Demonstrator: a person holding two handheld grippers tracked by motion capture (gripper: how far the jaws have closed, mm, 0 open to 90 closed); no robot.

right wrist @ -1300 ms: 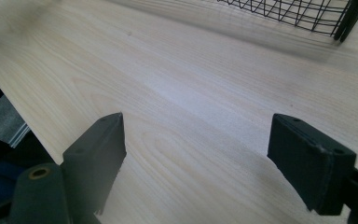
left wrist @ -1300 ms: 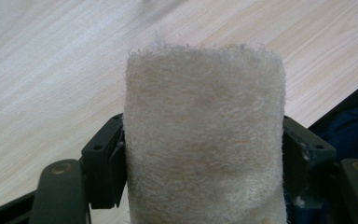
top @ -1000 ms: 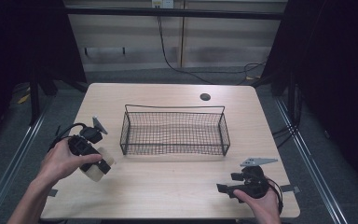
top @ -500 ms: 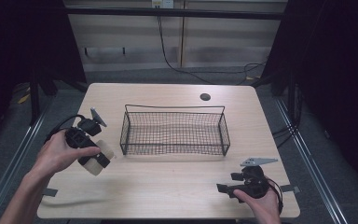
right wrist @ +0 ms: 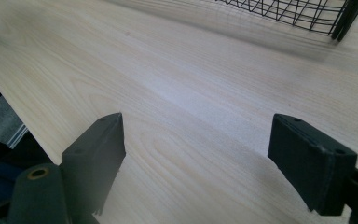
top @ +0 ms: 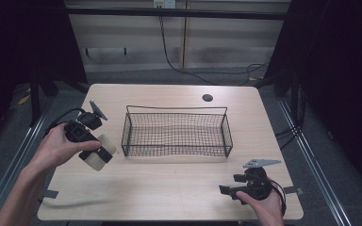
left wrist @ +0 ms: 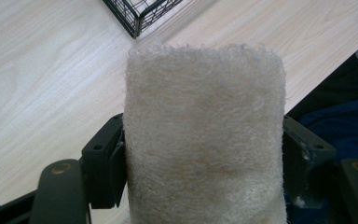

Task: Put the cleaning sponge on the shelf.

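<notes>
Left claw (top: 96, 157) pinching a cream fuzzy roll (left wrist: 205, 140) above the desk (top: 169, 193), wire basket (top: 176, 134) at its three o'clock, right claw (top: 226, 189) spread, resting near the front edge

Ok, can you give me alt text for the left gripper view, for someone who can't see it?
A fuzzy cream-coloured roll stands clamped between the two black jaws of the left tool. Behind it lies the light wooden table, with a corner of the black wire basket at the top edge.
</notes>
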